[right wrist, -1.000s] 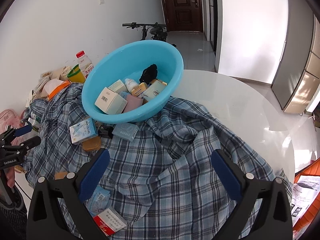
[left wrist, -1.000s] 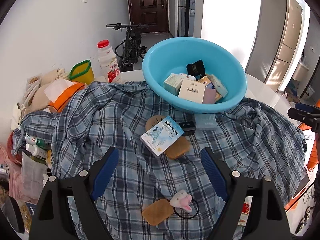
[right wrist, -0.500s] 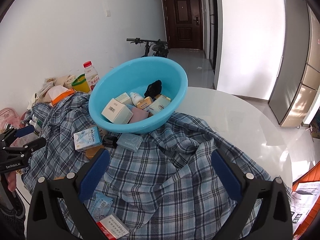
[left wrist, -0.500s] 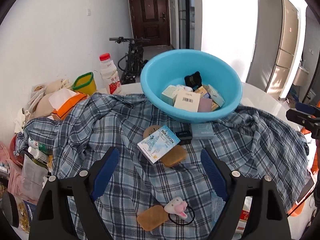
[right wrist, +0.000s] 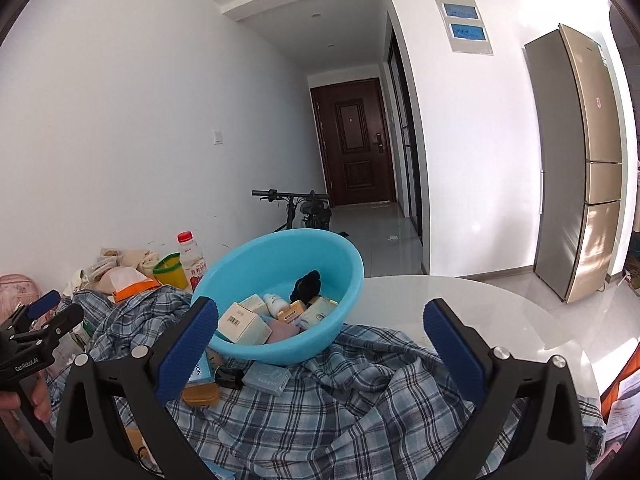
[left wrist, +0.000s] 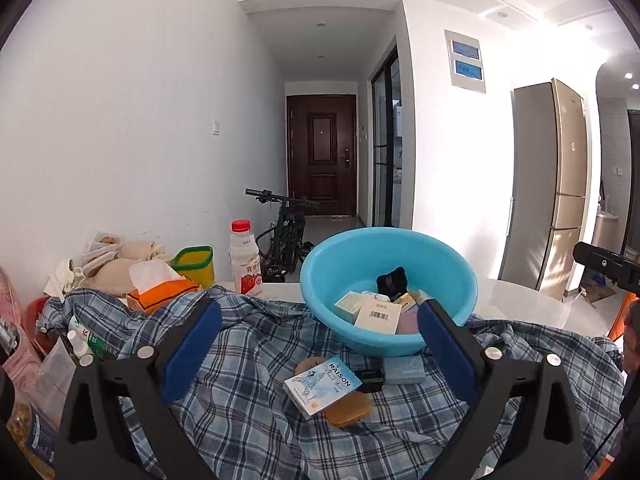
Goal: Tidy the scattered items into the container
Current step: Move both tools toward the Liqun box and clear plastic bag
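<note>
A light blue basin [left wrist: 448, 280] [right wrist: 344, 264] stands on a plaid shirt [left wrist: 248, 412] [right wrist: 360, 404] and holds several small boxes, a bottle and a black item. In front of it lie a white RAISON box [left wrist: 322, 386], a brown flat piece [left wrist: 347, 410], a small black item [left wrist: 370, 378] and a grey-blue box [left wrist: 404, 370] [right wrist: 267, 378]. My left gripper [left wrist: 318, 352] is open and empty, held above the shirt short of these items. My right gripper [right wrist: 318, 348] is open and empty, to the right of the basin.
At the table's left edge stand a red-capped bottle [left wrist: 245, 258], a yellow-green cup [left wrist: 194, 264], an orange tissue pack [left wrist: 160, 286] and bags. The bare white round tabletop [right wrist: 480, 312] lies right of the basin. A bicycle [left wrist: 286, 232] and a fridge [right wrist: 576, 168] stand beyond.
Both grippers have tilted up and drawn back, so the room fills the views and the table items sit lower. Both stay open and empty. The hair tie and lower brown piece left view.
</note>
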A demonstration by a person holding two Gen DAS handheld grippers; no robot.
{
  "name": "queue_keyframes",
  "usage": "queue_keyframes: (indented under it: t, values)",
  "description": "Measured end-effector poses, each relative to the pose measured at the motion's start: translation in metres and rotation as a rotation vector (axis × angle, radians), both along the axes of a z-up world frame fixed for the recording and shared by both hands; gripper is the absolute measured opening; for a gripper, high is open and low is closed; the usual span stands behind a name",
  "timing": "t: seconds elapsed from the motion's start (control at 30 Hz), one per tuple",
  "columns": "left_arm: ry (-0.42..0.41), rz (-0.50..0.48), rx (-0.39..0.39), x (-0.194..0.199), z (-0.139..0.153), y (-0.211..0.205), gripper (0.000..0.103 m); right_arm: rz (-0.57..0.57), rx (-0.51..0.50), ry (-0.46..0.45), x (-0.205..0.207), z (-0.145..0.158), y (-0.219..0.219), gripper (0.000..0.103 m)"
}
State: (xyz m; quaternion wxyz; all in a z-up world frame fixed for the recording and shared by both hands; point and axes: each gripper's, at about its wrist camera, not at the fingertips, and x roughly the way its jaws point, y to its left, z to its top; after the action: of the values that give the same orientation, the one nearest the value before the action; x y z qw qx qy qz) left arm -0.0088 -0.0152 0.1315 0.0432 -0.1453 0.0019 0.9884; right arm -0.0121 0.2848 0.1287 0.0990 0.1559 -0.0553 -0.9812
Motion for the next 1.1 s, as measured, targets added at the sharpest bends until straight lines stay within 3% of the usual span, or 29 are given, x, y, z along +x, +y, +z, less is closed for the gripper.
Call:
queue_keyframes:
  t: [0.37,0.67,0.77,1.0,1.1]
  values:
    - [0.026,0.006,0.037,0.011,-0.025,-0.003,0.103,0.015,0.141,0.102,0.024,-0.031,-0.028,0.102]
    - [-0.086,-0.017,-0.02,0.004,-0.042,0.007,0.103,0.066,0.146,-0.017,0.022,-0.047,-0.037,0.102]
    - [-0.178,-0.033,-0.073,0.001,-0.054,0.012,0.103,0.094,0.169,-0.099,0.021,-0.056,-0.041,0.102]
    - [-0.474,-0.117,-0.159,0.002,-0.096,0.015,0.103,0.247,0.164,-0.456,0.014,-0.097,-0.046,0.102]
    - [-0.554,-0.165,-0.213,0.011,-0.113,0.02,0.103,0.304,0.153,-0.551,0.019,-0.113,-0.047,0.102]
